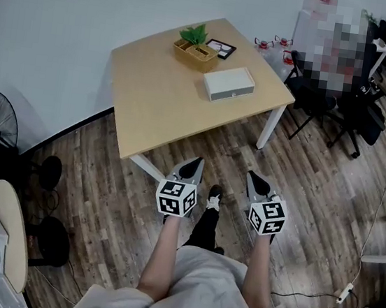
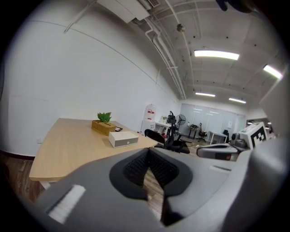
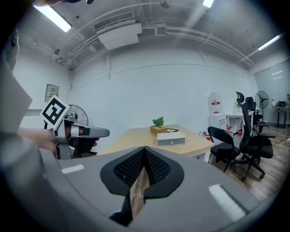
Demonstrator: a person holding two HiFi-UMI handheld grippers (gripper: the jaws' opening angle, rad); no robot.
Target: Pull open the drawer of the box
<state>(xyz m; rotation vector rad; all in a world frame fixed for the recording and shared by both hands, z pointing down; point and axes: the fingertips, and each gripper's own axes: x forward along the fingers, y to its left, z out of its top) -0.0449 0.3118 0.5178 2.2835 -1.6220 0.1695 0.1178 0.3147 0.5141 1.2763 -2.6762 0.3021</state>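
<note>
Box [image 1: 228, 84]: flat, white-grey, on the far right part of the wooden table [image 1: 158, 96], drawer [image 3: 171, 142] flush shut, small knob on front. Plant tray [image 1: 195, 50] just behind it. Left gripper [image 1: 193, 164] and right gripper [image 1: 254, 179]: jaws closed, empty, over the floor well short of the table.

1. The left gripper [image 1: 193, 165] is held low before the body and pointed forward; its jaws are closed tip to tip, with nothing gripped.
2. The right gripper [image 1: 255, 180] is held beside it, apart, and is closed on nothing in the same way.
3. The left forearm [image 1: 160, 255] and right forearm [image 1: 259, 271] are stretched forward, roughly parallel.
4. A foot [image 1: 213, 197] is seen between the grippers.
</note>
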